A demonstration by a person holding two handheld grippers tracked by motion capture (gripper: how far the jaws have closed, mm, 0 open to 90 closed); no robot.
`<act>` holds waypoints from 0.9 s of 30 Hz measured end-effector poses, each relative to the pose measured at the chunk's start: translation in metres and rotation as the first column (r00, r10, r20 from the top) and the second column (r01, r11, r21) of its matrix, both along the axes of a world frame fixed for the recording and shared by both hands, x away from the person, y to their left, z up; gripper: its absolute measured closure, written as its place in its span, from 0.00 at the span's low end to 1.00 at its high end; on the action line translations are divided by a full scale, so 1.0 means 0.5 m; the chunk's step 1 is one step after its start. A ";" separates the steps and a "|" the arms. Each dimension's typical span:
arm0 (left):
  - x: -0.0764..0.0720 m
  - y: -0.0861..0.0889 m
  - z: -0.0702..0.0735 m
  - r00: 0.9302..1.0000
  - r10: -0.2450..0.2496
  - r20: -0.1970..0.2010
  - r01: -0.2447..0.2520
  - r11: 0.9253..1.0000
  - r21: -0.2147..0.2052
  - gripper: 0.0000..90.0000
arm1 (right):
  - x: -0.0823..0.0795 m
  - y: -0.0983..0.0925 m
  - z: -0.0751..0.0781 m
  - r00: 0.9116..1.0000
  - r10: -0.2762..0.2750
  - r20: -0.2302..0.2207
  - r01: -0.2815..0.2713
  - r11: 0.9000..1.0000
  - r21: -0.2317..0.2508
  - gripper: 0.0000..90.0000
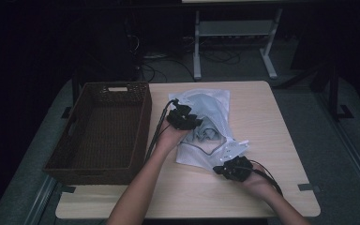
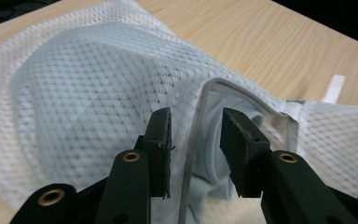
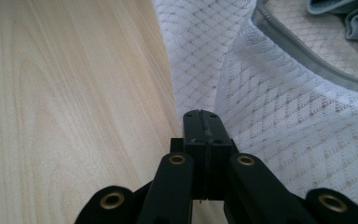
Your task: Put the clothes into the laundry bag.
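White mesh, a laundry bag (image 1: 205, 123), lies mid-table in the high view, the left gripper (image 1: 183, 117) over its middle, the right gripper (image 1: 233, 168) at its near corner; a wicker basket (image 1: 104, 131) stands to the left. In the left gripper view the jaws stand apart astride the bag's zipper rim (image 2: 196, 135) (garment inside). In the right gripper view the jaws are pressed together on the bag's edge (image 3: 186, 84).

I see bare table (image 1: 281, 122) right of the bag (image 1: 206, 117), open for passing. Basket (image 1: 104, 131) walls off my left side. Near edge under my forearms is free too.
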State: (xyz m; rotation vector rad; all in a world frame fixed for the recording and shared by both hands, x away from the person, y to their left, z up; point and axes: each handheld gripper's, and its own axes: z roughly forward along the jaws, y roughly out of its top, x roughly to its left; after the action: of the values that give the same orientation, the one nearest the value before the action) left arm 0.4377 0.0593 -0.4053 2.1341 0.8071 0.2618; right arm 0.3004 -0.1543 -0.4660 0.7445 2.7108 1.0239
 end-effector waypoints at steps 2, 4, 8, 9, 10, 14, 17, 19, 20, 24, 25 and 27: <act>0.006 -0.006 -0.006 1.000 0.000 0.002 0.000 1.000 -0.001 0.77 | 0.000 0.000 0.000 1.000 0.000 0.000 0.000 1.000 0.000 1.00; 0.009 -0.009 -0.009 1.000 -0.006 0.006 0.006 1.000 0.004 0.86 | 0.000 0.000 0.000 1.000 0.000 0.000 0.000 1.000 -0.001 1.00; 0.005 -0.006 -0.005 1.000 -0.027 0.008 0.027 1.000 -0.008 0.99 | 0.000 0.000 0.000 1.000 -0.001 0.001 0.001 1.000 0.000 1.00; 0.001 -0.005 -0.003 1.000 -0.028 0.011 0.029 1.000 -0.013 0.99 | 0.000 0.000 0.000 1.000 -0.002 -0.001 0.002 1.000 0.001 1.00; -0.004 -0.004 0.000 0.999 -0.033 0.010 0.033 0.999 -0.017 0.99 | 0.000 0.000 0.000 1.000 -0.001 -0.001 0.001 1.000 0.000 1.00; -0.030 0.001 0.017 0.997 -0.071 0.019 0.071 0.997 -0.020 1.00 | -0.001 0.000 0.000 1.000 -0.004 -0.003 0.004 1.000 0.000 1.00; -0.054 0.003 0.026 0.993 -0.117 0.015 0.117 0.993 -0.020 1.00 | -0.001 0.001 0.000 1.000 -0.005 -0.003 0.005 1.000 -0.001 1.00; -0.073 0.002 0.029 0.988 -0.151 0.012 0.151 0.988 -0.005 1.00 | -0.001 0.000 0.000 1.000 -0.006 -0.004 0.006 1.000 0.001 1.00; -0.083 0.001 0.029 0.985 -0.172 0.006 0.172 0.985 0.003 1.00 | -0.001 0.000 0.000 1.000 -0.007 -0.005 0.007 1.000 0.001 1.00; -0.120 -0.007 0.023 0.969 -0.247 -0.019 0.248 0.968 0.039 1.00 | 0.000 0.000 0.000 1.000 -0.009 -0.005 0.009 1.000 0.004 1.00; -0.129 -0.009 0.020 0.965 -0.259 -0.025 0.260 0.964 0.047 1.00 | 0.000 0.000 0.000 1.000 -0.011 -0.005 0.011 1.000 0.003 1.00; -0.144 -0.012 0.013 0.959 -0.280 -0.033 0.282 0.957 0.068 1.00 | -0.001 0.001 0.000 1.000 -0.014 -0.005 0.014 1.000 0.001 1.00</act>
State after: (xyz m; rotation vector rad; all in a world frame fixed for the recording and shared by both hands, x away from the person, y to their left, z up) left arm 0.3658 0.0531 -0.3989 2.2909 0.5030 0.1177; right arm 0.2997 -0.1540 -0.4659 0.7664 2.7058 1.0220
